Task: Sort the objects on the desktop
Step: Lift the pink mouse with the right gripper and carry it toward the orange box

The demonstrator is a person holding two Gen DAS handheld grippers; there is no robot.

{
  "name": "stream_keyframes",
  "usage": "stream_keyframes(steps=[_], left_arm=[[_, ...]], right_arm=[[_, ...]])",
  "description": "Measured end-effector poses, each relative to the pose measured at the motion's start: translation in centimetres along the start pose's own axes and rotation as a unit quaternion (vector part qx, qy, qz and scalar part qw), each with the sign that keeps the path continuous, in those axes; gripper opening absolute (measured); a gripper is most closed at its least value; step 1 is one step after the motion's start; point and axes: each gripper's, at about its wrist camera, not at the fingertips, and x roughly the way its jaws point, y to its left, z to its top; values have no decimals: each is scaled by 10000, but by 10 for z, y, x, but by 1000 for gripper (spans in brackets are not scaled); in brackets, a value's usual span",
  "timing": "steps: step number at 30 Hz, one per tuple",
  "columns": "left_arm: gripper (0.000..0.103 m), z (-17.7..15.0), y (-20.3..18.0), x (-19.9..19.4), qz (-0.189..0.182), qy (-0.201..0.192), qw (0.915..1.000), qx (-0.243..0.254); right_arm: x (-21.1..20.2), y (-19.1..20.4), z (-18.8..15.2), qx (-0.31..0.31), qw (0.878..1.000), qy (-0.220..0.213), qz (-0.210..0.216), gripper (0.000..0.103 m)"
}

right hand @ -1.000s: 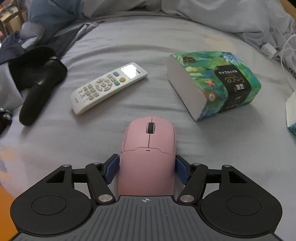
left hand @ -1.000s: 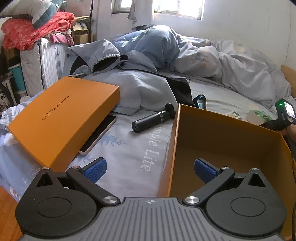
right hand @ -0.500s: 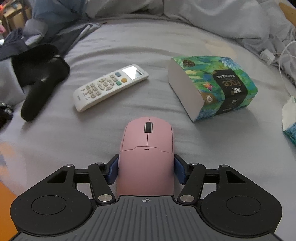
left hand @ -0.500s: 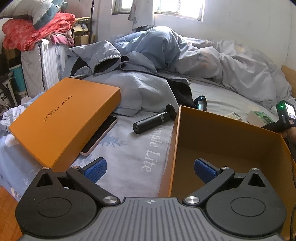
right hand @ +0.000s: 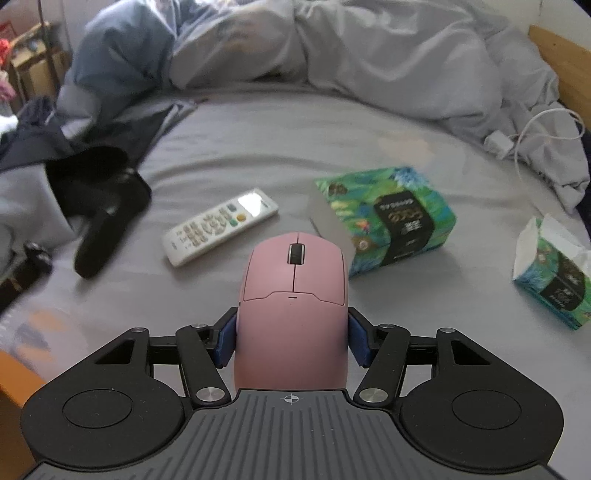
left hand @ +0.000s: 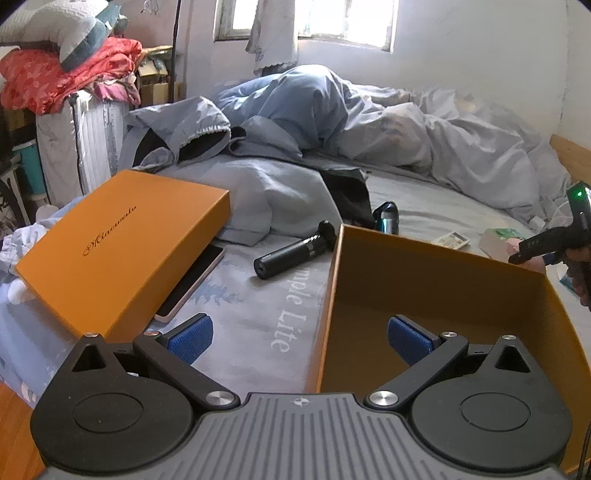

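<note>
Red blankets point(left hand: 70, 75) stacked by the wall, orange lid point(left hand: 122, 251) on my bed sheet point(left hand: 251, 321), my left gripper point(left hand: 299, 338) spread wide astride the orange box point(left hand: 436, 291) wall, window point(left hand: 310, 18) behind, my right gripper point(right hand: 291, 341) clamping the pink mouse point(right hand: 293, 295) above the sheet, remote point(right hand: 219, 226), tissue pack point(right hand: 391, 218).

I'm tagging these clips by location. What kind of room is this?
Most likely a bedroom. The objects lie on a bed sheet, a rumpled duvet is heaped behind them, and folded blankets are stacked beside the bed below a window.
</note>
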Motion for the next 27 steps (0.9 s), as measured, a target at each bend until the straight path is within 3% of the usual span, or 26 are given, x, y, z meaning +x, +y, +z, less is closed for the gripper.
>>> stream_keyframes(steps=[13, 27], left_arm=[[103, 4, -10, -9, -132, -193, 9997, 101], [103, 8, -11, -19, -173, -495, 9985, 139]], right_arm=[[-105, 2, -10, -48, 9976, -645, 234, 63], [-203, 42, -36, -283, 9904, -1122, 759, 63]])
